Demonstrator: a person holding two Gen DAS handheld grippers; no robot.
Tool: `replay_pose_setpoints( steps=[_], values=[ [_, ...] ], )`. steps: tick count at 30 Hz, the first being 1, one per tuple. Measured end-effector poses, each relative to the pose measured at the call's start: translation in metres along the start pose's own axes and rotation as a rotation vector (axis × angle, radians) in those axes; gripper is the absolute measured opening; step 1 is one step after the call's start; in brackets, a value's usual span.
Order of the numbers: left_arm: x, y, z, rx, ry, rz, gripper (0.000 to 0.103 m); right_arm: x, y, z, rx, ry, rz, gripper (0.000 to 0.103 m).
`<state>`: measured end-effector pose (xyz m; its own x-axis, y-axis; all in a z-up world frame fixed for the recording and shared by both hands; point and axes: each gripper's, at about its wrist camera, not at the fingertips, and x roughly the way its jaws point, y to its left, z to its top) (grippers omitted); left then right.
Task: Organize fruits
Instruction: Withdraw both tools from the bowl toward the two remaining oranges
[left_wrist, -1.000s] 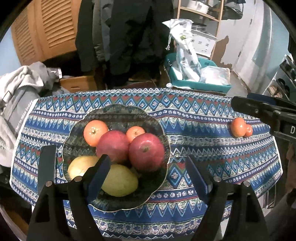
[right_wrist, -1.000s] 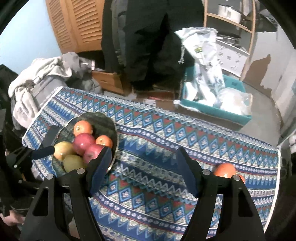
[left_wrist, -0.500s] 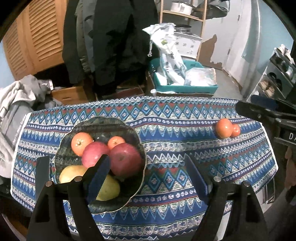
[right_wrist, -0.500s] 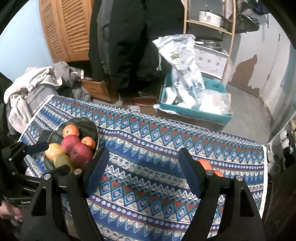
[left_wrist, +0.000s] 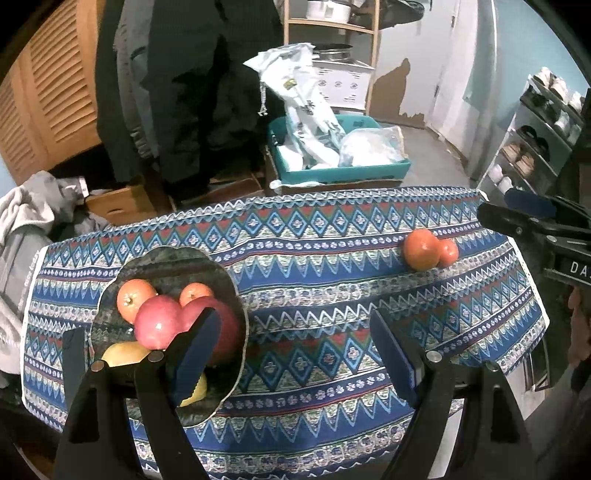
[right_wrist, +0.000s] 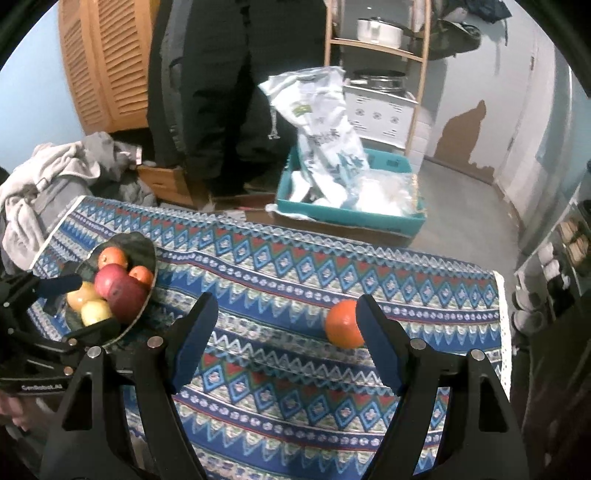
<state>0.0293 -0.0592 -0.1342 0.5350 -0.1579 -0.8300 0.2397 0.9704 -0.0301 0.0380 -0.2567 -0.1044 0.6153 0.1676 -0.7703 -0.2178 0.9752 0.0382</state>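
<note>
Most of the fruit already sits in the dark scalloped bowl (left_wrist: 236, 295) at the left end of the table: two red apples (left_wrist: 159, 323), two small oranges (left_wrist: 133, 298) behind them and two yellow-green fruits (right_wrist: 95, 312), probably pears, at the near side. What is left, as I judge it, is the pair on the patterned tablecloth (left_wrist: 314, 280) toward the far right: a large orange (left_wrist: 421, 249) with a smaller orange-red fruit (left_wrist: 448, 252) touching its right side. In the right wrist view only the large orange shows clearly, partly behind the right-hand pad; the small one is hidden there.

The left gripper (left_wrist: 295, 349) hangs over the near edge of the table, released, its left pad in front of the bowl's fruit without pressing on it. The right gripper (right_wrist: 284, 338) is also released and empty, with the large orange just beyond its right fingertip and not yet between the pads.

Readable writing is scant: "DA" on the right gripper's body in the left view, and something like "GenRobot.AI" on the left gripper's body in the right view. The print on the white bag (right_wrist: 325, 122) beyond the table is too blurred to read.
</note>
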Motion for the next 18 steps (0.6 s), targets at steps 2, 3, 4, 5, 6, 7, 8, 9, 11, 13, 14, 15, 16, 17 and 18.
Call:
replay_pose_setpoints(
  steps=[2,3,4,5,6,7,8,9,11,13,14,15,16,17,18],
  values=[
    [0.001,-0.006,0.001,0.008,0.003,-0.004,0.084,-0.001,-0.008,-0.002,0.006,0.000,-0.013,0.078],
    [0.001,-0.010,0.003,0.014,0.005,-0.009,0.084,-0.001,-0.013,-0.003,0.009,0.000,-0.022,0.078],
    [0.002,-0.013,0.003,0.018,0.006,-0.013,0.084,-0.002,-0.019,-0.004,0.012,0.001,-0.031,0.078],
    [0.003,-0.017,0.004,0.025,0.007,-0.016,0.085,-0.003,-0.024,-0.006,0.017,0.004,-0.039,0.078],
    [0.004,-0.021,0.005,0.035,0.008,-0.018,0.085,-0.003,-0.029,-0.008,0.024,0.005,-0.047,0.078],
    [0.005,-0.025,0.006,0.043,0.009,-0.019,0.085,-0.003,-0.035,-0.010,0.033,0.007,-0.052,0.078],
    [0.006,-0.029,0.006,0.052,0.012,-0.021,0.085,-0.004,-0.040,-0.012,0.040,0.010,-0.055,0.078],
    [0.007,-0.033,0.008,0.060,0.016,-0.025,0.085,-0.004,-0.047,-0.014,0.048,0.016,-0.062,0.078],
    [0.010,-0.040,0.010,0.067,0.023,-0.033,0.085,-0.003,-0.057,-0.018,0.062,0.021,-0.074,0.078],
    [0.013,-0.046,0.012,0.073,0.031,-0.043,0.085,-0.003,-0.069,-0.022,0.082,0.029,-0.080,0.078],
    [0.015,-0.049,0.013,0.075,0.037,-0.046,0.085,-0.003,-0.075,-0.025,0.092,0.031,-0.082,0.078],
    [0.017,-0.051,0.014,0.075,0.042,-0.052,0.085,-0.002,-0.079,-0.027,0.100,0.033,-0.084,0.078],
    [0.018,-0.053,0.015,0.075,0.047,-0.057,0.085,-0.002,-0.084,-0.029,0.109,0.038,-0.087,0.078],
    [0.020,-0.054,0.017,0.076,0.053,-0.062,0.085,-0.002,-0.088,-0.031,0.116,0.041,-0.088,0.078],
    [0.022,-0.057,0.018,0.077,0.058,-0.066,0.085,-0.001,-0.093,-0.033,0.125,0.044,-0.087,0.078]
  ],
)
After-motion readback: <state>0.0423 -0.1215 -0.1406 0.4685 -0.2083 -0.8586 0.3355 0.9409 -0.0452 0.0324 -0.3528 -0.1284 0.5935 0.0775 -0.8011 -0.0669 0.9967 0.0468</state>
